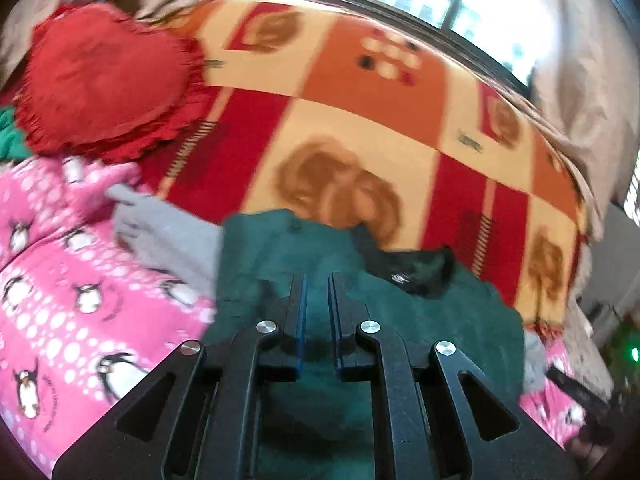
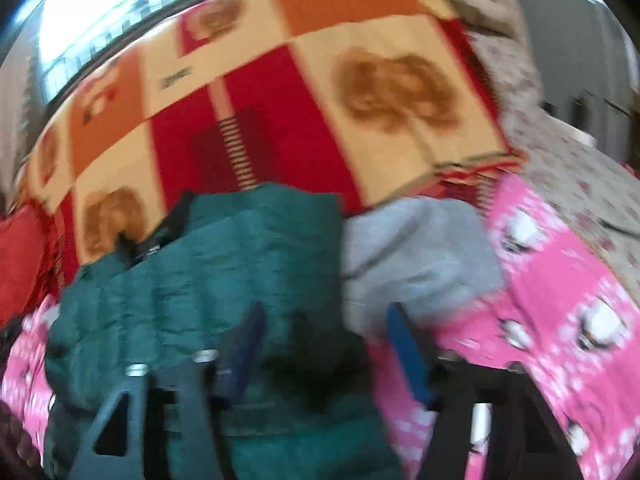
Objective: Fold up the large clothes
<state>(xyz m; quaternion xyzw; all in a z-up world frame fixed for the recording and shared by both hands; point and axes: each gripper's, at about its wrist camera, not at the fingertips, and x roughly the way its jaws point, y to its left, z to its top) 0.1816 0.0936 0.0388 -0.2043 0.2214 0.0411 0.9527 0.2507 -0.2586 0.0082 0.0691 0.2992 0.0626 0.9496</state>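
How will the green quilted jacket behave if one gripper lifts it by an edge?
The green jacket looks soft and puffy with stitched ridges, so it will probably sag and unfold, not stay flat. Its padding suggests bulk but little weight. The shell looks smooth, so it may slide on the pink penguin blanket.

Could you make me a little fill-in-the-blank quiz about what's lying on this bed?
1. The dark green quilted jacket lies partly on a pink fleece blanket printed with ____.
2. The soft garment beside the jacket is ____ in colour.
3. The frilled round cushion is ____.
4. The right hand-held gripper has its jaws ____.

Missing words: penguins; grey; red; open
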